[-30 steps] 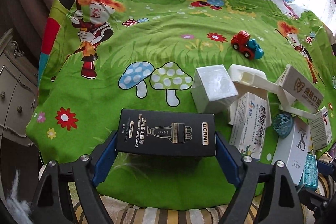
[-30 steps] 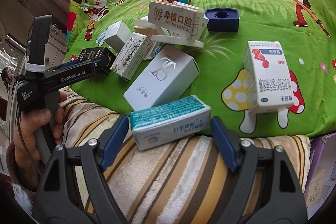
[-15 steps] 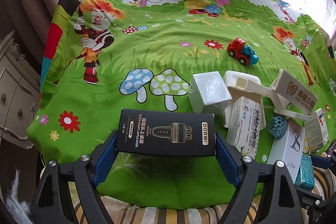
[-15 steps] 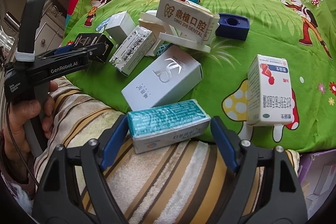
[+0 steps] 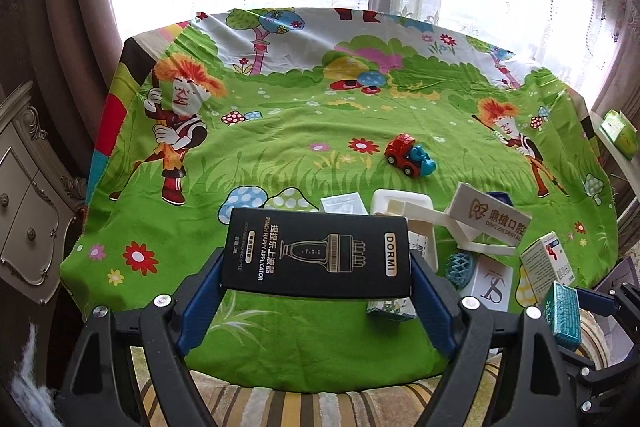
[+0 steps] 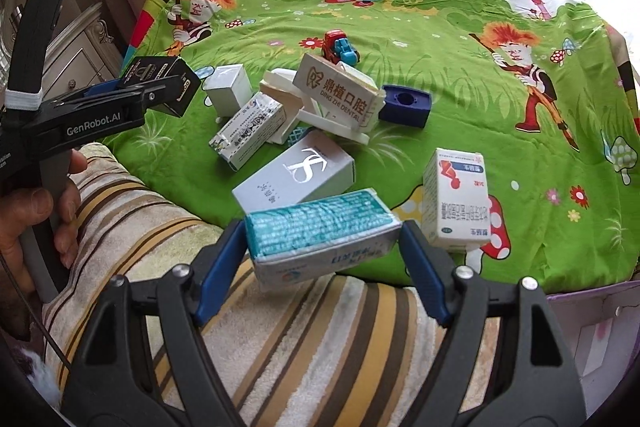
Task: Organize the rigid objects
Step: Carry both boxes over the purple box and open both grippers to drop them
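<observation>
A bright green cartoon cloth (image 5: pixel 304 131) covers the table, and most of it — the far half and the whole left side — lies bare, which looks like the room kept for sorted things. A striped towel (image 6: pixel 304 339) runs along the near edge under both tools.

The clutter sits near and to the right: a white lettered box (image 6: pixel 294 173) lying flat, a dental box (image 6: pixel 340 95) propped aslant on a white plastic stand (image 6: pixel 320 117), a long medicine box (image 6: pixel 250 133) leaning against that stand, a white cube box (image 6: pixel 230 89) to the left of the heap, a red-and-white box (image 6: pixel 456 199) upright on the right, a dark blue block (image 6: pixel 404 101) just behind the dental box, and a small toy truck (image 5: pixel 408 155) farther off, alone.

The left gripper (image 5: pixel 316 287) is clenched on a black box (image 5: pixel 320 253), gripped by its short ends with the printed face up and lifted clear of the cloth, probably so it can be set down square. The right gripper (image 6: pixel 322 247) is clamped the same way on a teal box (image 6: pixel 320 227), held above the near edge where towel meets cloth.

My guess is that both boxes are being carried from the heap to the open ground, since neither rests on anything.
</observation>
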Motion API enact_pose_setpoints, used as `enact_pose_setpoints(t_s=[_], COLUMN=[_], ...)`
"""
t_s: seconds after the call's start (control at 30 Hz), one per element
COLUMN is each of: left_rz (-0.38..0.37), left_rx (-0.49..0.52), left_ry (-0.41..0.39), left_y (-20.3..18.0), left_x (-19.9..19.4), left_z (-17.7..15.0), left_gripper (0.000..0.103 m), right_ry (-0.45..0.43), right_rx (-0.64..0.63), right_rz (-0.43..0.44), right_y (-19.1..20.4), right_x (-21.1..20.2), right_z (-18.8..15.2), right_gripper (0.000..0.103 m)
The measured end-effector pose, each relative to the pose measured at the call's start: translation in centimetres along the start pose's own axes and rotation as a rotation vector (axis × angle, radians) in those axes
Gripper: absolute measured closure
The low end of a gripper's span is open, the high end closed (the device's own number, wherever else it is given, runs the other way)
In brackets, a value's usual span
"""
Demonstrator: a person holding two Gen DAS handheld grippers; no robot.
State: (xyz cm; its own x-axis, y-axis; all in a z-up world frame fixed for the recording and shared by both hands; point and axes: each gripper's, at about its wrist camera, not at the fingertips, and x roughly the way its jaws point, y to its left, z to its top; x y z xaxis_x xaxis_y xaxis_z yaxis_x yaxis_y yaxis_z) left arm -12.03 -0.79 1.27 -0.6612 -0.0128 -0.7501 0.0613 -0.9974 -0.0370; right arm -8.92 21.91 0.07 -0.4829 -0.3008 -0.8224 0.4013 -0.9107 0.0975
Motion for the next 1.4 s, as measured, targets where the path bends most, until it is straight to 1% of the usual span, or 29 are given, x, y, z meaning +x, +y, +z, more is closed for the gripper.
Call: enact_pose_setpoints(t_s=[0.07,0.17,0.33,0.4,0.63,0.8,0.93,1.03,1.13,1.2,1.33,1.4], left_rz=[-0.042,-0.085,-0.193,-0.236,-0.348,-0.436,-0.531,-0.61,-0.634,-0.656,-0.708,-0.703], left_rx=[0.005,0.046,0.105,0.123,0.217,0.294,0.355,0.379,0.424,0.446,0.491,0.511], left_ry=[0.001,-0.006,-0.001,0.01,0.045,0.074,0.093,0.119,0.126,0.127,0.127,0.132], left_y=[-1.1,-3.4,-7.4,-9.0,-14.7,-19.0,-22.0,-23.6,-25.0,-25.8,-27.3,-27.8], left_x=[-0.6,-1.5,-3.1,-3.5,-4.8,-5.7,-6.6,-6.8,-7.1,-7.3,-7.9,-7.9], left_z=[-0.2,-0.5,-1.0,-1.3,-2.8,-4.1,-5.1,-5.7,-6.4,-6.6,-7.0,-7.3], left_gripper=[0.017,0.017,0.017,0.017,0.017,0.017,0.017,0.017,0.017,0.017,0.015,0.014], right_ry=[-0.02,-0.045,-0.067,-0.073,-0.102,-0.12,-0.128,-0.133,-0.134,-0.135,-0.137,-0.137], right_rx=[0.026,0.062,0.135,0.164,0.232,0.304,0.355,0.373,0.382,0.393,0.415,0.416], right_rz=[-0.019,-0.054,-0.116,-0.15,-0.252,-0.344,-0.415,-0.463,-0.513,-0.532,-0.536,-0.529], right_y=[-0.7,-2.1,-5.2,-6.6,-10.7,-14.1,-16.5,-17.8,-18.5,-19.0,-19.6,-19.7], right_x=[-0.9,-2.2,-4.4,-5.3,-8.6,-11.0,-12.6,-13.5,-14.0,-14.4,-14.7,-14.7], right_z=[-0.3,-1.0,-2.8,-3.7,-6.3,-7.9,-9.0,-9.6,-10.0,-10.2,-10.5,-10.5], right_gripper=[0.023,0.023,0.023,0.023,0.023,0.023,0.023,0.023,0.023,0.023,0.023,0.022])
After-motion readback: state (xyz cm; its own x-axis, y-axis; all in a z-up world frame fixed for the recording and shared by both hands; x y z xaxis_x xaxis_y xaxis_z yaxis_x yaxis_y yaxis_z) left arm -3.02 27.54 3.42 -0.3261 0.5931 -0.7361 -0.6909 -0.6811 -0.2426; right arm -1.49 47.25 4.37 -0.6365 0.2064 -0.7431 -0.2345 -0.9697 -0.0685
